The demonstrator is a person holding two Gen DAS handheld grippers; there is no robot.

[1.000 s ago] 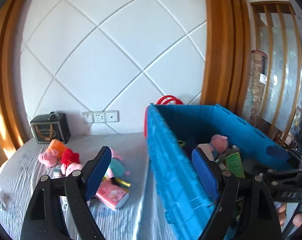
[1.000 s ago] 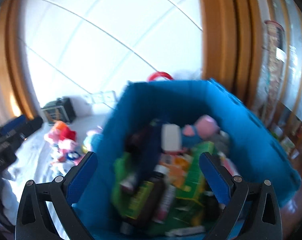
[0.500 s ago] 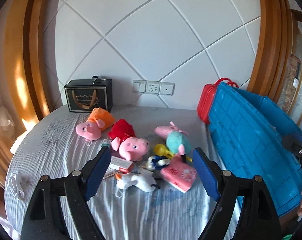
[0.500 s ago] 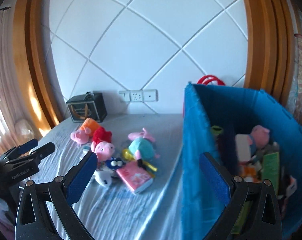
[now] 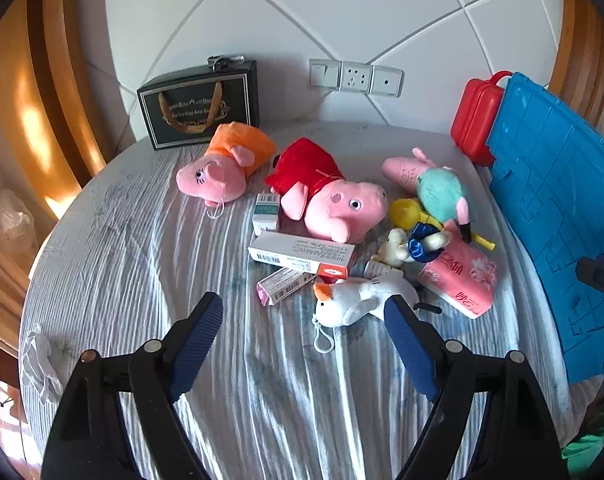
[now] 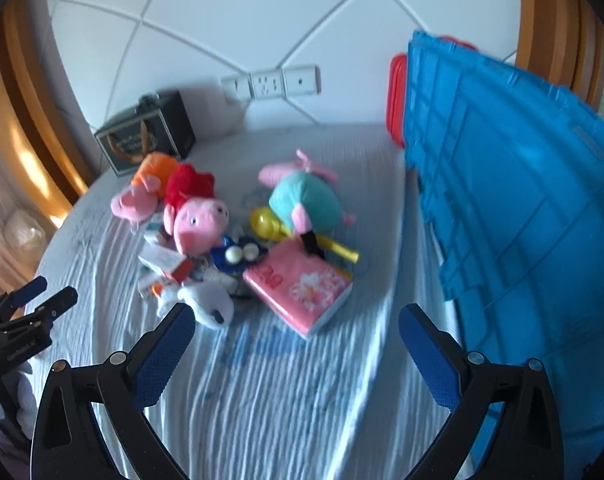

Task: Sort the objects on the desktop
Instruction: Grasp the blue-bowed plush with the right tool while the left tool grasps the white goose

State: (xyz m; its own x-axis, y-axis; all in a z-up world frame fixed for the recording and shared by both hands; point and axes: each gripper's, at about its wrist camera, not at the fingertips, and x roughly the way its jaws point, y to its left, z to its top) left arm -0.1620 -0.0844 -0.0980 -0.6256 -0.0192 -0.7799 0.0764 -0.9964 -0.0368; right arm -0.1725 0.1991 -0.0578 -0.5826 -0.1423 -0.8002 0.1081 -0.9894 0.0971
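Both views have swung from the tall blue plastic crate (image 5: 557,208) to the clutter left of it. Left gripper (image 5: 303,320) and right gripper (image 6: 296,330) hover wide, empty. Risk: the white plush duck (image 5: 353,300) overlaps cartons, inviting double grasps.

The left gripper (image 5: 303,316) hangs above a round desk (image 5: 142,248) covered in striped grey cloth, its blue-padded jaws wide apart with nothing between them. Just beyond them lies a white plush duck (image 5: 355,300). Behind it sit small cartons (image 5: 302,254), a pink tissue pack (image 5: 459,280) and three pink pig plushes. A blue crate (image 5: 557,208) stands at the desk's right edge, a black gift bag (image 5: 200,104) at the far edge.
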